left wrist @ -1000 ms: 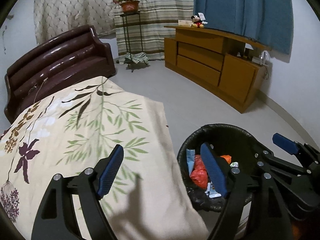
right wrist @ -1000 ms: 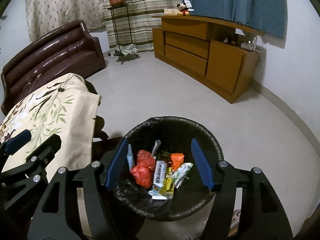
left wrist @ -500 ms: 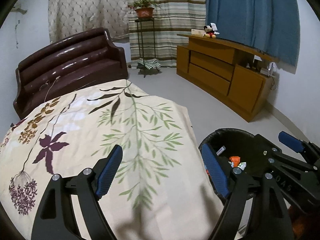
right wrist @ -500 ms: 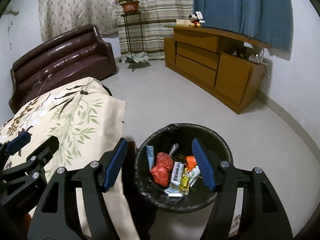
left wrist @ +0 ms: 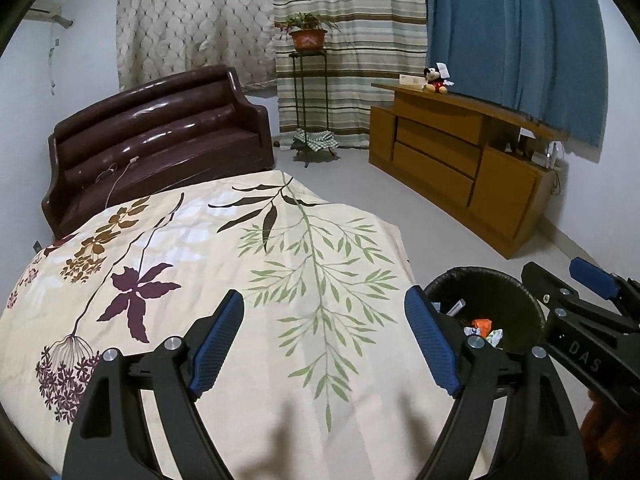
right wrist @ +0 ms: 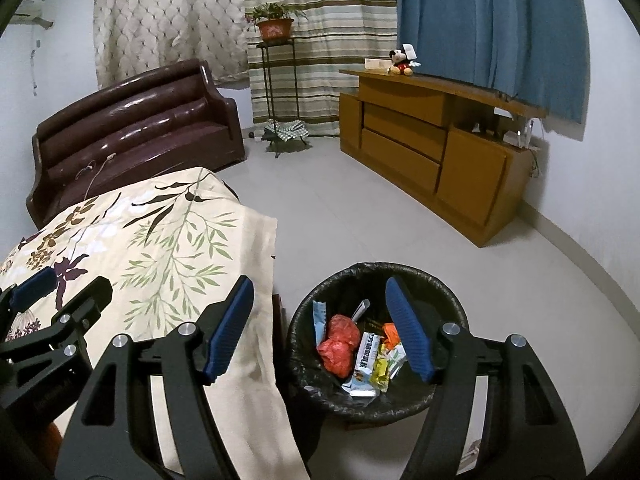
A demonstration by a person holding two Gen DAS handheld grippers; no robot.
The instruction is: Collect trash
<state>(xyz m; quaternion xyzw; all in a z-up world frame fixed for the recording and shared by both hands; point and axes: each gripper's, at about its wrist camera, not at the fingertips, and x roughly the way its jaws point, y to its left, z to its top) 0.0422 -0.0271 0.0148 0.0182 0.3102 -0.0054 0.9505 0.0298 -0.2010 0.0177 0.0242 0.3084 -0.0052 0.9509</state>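
my left gripper (left wrist: pixel 324 340) blocks part of bin (right wrist: pixel 448 292); wrappers (right wrist: pixel 370 358), red bag (right wrist: pixel 338 342) inside; my right gripper (right wrist: pixel 320 326) spread too, both empty.

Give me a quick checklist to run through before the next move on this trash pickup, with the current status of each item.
1. Left tool empty and open: ok, nothing between its fingers.
2. Right tool empty and open: ok, wide apart, nothing held.
3. Trash bin upright, liner in place: ok, black liner folded over the rim.
4. Trash inside the bin: ok, red bag and wrappers lie at the bottom.
5. Floral cloth free of leftover trash: ok on the visible part; nothing lies on it.
6. Floor around the bin free of trash: cannot tell, the tools hide the near floor.
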